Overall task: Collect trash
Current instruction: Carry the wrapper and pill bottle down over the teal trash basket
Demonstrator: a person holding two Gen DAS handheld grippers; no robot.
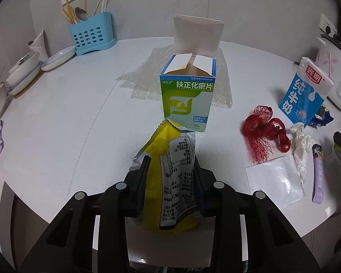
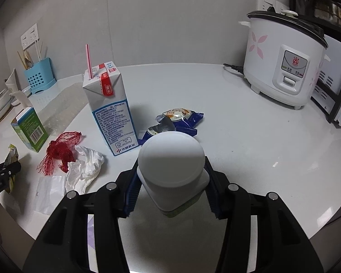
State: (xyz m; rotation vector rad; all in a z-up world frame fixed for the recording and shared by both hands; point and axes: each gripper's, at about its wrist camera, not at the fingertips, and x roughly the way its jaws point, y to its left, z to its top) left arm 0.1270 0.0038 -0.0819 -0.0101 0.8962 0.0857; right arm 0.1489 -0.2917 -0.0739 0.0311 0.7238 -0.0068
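My left gripper (image 1: 171,162) is shut on a crumpled yellow snack wrapper (image 1: 168,182) that stands up between its pads above the white counter (image 1: 68,125). Just beyond it stands an open green and blue medicine box (image 1: 186,95). My right gripper (image 2: 170,173) is shut on a white plastic bottle (image 2: 170,159) with a wide lid. Other trash lies between the two: a milk carton (image 2: 109,107) with a pink straw, a red net (image 2: 59,152), a crumpled tissue (image 2: 84,168), a white sachet (image 1: 275,182), a purple stick pack (image 1: 318,177) and a blue snack wrapper (image 2: 177,122).
A sheet of bubble wrap (image 1: 147,75) lies behind the medicine box. A blue utensil holder (image 1: 91,36) and stacked dishes (image 1: 56,58) sit at the back left. A white rice cooker (image 2: 284,63) stands at the back right. The counter's front edge runs close below both grippers.
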